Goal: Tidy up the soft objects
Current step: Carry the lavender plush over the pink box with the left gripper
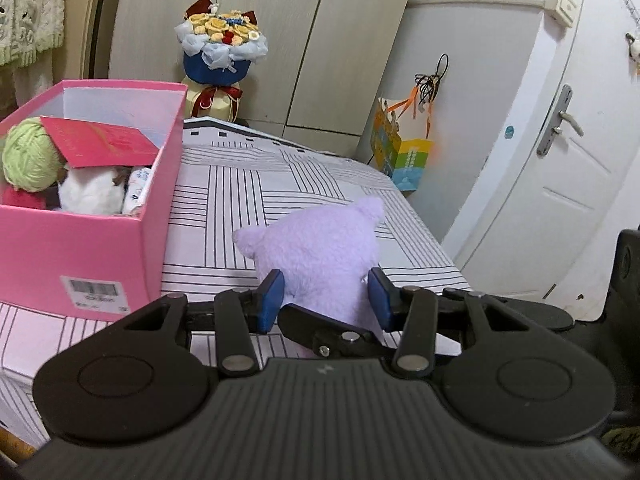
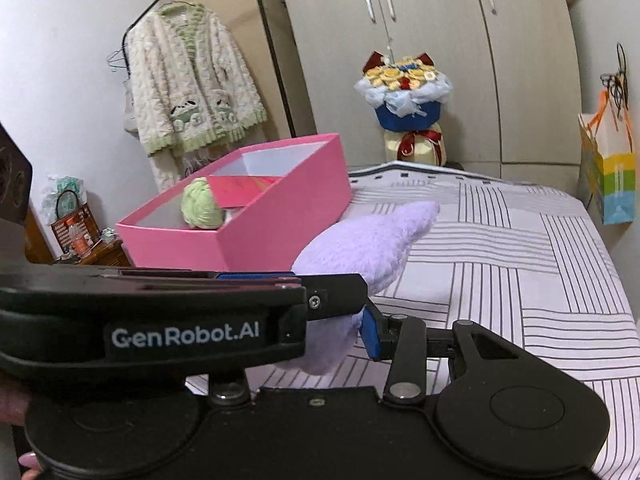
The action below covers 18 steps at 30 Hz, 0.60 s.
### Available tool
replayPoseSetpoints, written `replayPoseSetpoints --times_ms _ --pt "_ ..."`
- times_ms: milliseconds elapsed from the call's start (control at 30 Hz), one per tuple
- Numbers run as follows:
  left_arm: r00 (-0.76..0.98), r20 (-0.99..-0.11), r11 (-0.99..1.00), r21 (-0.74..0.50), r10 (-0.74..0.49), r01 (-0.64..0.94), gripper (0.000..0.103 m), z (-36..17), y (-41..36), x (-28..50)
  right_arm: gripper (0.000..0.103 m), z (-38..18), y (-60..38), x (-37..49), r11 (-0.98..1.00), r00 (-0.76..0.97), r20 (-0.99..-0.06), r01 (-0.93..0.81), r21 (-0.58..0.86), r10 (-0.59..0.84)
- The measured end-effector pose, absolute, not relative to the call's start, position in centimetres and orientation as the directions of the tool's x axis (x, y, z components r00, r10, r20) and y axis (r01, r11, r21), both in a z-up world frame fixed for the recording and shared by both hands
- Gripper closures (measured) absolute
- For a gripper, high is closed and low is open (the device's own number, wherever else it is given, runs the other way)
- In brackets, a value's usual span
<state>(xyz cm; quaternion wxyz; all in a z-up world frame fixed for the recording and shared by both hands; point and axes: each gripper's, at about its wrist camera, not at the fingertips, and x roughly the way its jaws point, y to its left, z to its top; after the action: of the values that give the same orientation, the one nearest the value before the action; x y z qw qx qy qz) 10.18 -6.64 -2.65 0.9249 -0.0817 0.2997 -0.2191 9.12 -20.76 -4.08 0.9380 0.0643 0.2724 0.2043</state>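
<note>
A lilac plush toy [image 1: 320,252] sits between the blue pads of my left gripper [image 1: 325,300], which is shut on its lower part above the striped bed. In the right wrist view the same plush [image 2: 360,240] shows, with my left gripper's body crossing in front of it. My right gripper [image 2: 320,336] also has a blue pad [image 2: 370,334] against the plush; its other finger is hidden. A pink box [image 1: 80,248] stands to the left on the bed, holding a green yarn ball [image 1: 28,156], a white plush [image 1: 90,194] and a red card [image 1: 100,140].
The bed has a striped sheet [image 1: 280,184]. A flower bouquet [image 1: 220,48] stands at the far end by the wardrobe [image 1: 280,20]. A colourful paper bag [image 1: 400,148] hangs right, near a white door [image 1: 560,160]. A knitted cardigan [image 2: 192,92] hangs at left.
</note>
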Motion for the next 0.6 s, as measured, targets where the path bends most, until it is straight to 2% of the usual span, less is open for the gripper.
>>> replayPoseSetpoints --times_ms 467,600 --pt "0.801 -0.411 0.895 -0.289 -0.435 0.338 0.059 1.0 -1.5 7.7 0.056 0.0 -16.5 8.0 0.876 0.779 -0.406 -0.453 0.165 0.479" --pt "0.832 -0.375 0.904 -0.292 -0.41 0.314 0.058 2.4 0.4 8.0 0.056 1.4 -15.2 9.1 0.845 0.757 -0.376 -0.496 0.201 0.534"
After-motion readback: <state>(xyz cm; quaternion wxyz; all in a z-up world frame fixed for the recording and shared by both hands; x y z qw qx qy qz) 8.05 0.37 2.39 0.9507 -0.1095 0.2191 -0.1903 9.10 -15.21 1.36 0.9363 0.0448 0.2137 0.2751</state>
